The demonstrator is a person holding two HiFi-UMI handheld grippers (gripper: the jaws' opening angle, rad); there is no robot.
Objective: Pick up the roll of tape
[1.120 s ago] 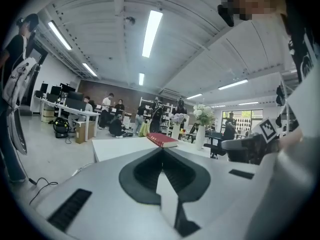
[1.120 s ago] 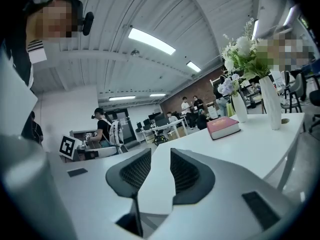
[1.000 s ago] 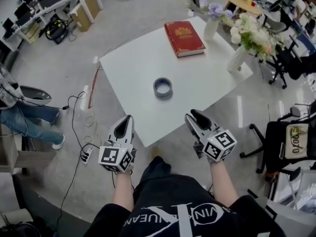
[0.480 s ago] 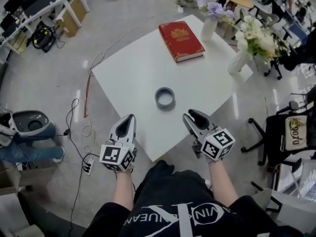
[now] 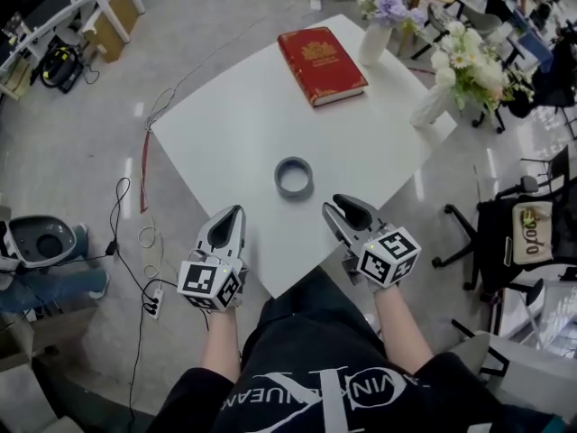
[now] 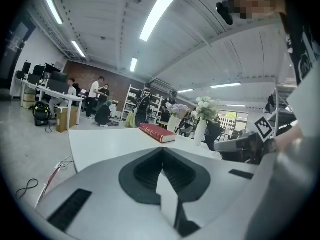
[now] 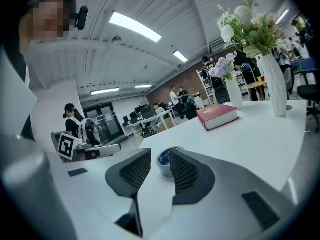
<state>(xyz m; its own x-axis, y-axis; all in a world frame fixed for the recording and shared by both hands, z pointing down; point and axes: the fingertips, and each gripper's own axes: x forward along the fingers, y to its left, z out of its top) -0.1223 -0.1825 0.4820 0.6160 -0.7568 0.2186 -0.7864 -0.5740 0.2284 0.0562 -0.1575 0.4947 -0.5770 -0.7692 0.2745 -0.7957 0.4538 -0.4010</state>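
Roll of tape lies flat mid-table, and both our claws are short of it.
On the left, our left gripper hangs clenched and empty at the near edge of the white table, so it's no help. In the middle, the roll sits alone, well clear of the red book. Our right gripper is parted, empty and lined up on it. That gap looks tight, though, so we reckon a jaw could clip the rim and skid the roll away.

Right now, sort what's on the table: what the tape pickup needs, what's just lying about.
Job: roll of tape; right gripper, jaws apart, facing it; left gripper, jaws together.
Lying about: red book; purple-flower vase; white-flower vase.
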